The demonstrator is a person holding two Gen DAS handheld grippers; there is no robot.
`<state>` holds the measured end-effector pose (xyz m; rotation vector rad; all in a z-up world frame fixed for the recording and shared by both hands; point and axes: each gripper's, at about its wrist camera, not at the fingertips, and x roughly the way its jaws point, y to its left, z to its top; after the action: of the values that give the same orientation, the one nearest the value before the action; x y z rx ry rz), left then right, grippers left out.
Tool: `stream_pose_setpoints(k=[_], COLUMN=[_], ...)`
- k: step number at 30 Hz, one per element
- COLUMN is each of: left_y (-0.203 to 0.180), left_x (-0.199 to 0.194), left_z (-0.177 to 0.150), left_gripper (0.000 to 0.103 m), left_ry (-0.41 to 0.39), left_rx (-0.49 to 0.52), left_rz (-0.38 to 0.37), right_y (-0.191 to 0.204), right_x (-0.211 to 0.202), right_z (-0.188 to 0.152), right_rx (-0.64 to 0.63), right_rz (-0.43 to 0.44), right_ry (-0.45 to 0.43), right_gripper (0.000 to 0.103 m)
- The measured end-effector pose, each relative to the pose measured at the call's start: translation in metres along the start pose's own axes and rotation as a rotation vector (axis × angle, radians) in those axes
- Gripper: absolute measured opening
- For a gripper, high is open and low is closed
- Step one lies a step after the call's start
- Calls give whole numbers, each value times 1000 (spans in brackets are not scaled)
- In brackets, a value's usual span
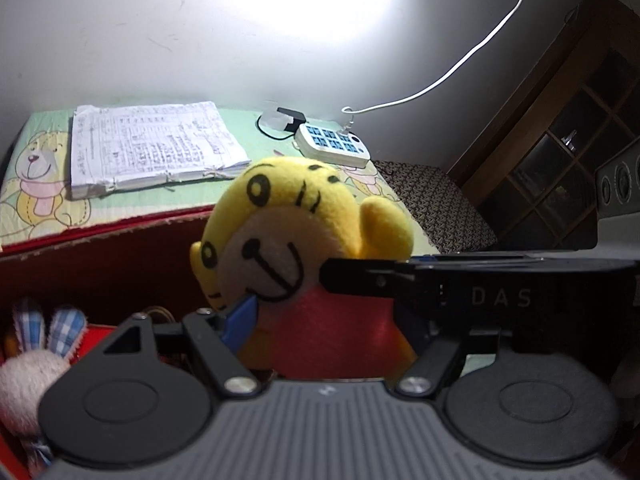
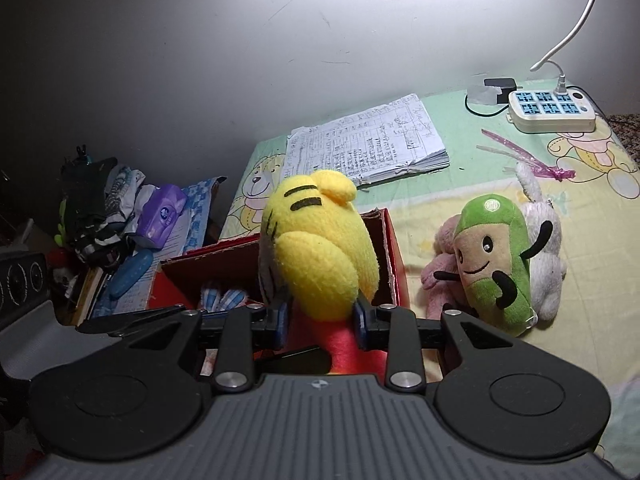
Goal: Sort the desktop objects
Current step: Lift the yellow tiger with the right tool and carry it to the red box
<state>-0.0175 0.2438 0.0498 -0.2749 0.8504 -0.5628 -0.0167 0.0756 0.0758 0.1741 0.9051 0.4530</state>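
A yellow tiger plush (image 2: 320, 248) with a red body is held above the red cardboard box (image 2: 394, 252). My right gripper (image 2: 320, 320) is shut on the plush at its neck, blue pads on both sides. In the left wrist view the plush (image 1: 288, 232) faces the camera; my left gripper (image 1: 320, 312) stands wide around it, its blue left pad (image 1: 240, 320) near the chin, and the right gripper's black finger (image 1: 368, 276) crosses in front. A white rabbit plush (image 1: 28, 372) with checked ears lies in the box. A green plush (image 2: 496, 260), a pink plush (image 2: 438, 272) and a white plush (image 2: 548, 256) lie on the cloth to the right.
A stack of written papers (image 2: 368, 140) lies at the back of the cartoon-print cloth (image 2: 520, 184). A white power strip (image 2: 552, 112) with cable sits back right, a pink ribbon (image 2: 528, 160) beside it. Clothes, a purple tissue pack (image 2: 160, 216) and books pile up left.
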Motion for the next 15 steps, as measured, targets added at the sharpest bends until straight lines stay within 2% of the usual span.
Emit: stream_pose_setpoints(k=[2,6,11,15], left_y=[6,20,34,33], left_x=[11,22,39,47], left_z=[-1,-7,-1,-11], left_gripper=[79,82,85,85], left_ry=[31,39,70,102], left_rx=[-4,-7,-26,8], left_rz=[-2,6,10,14], right_y=[3,-5,-6,-15], right_x=[9,30,45,51], right_z=[0,-6,-11,-17], right_rx=[-26,25,29,79], right_rz=[-29,-50,-67,-59], right_ry=[0,43,-12,-4], right_gripper=[32,32,31,31])
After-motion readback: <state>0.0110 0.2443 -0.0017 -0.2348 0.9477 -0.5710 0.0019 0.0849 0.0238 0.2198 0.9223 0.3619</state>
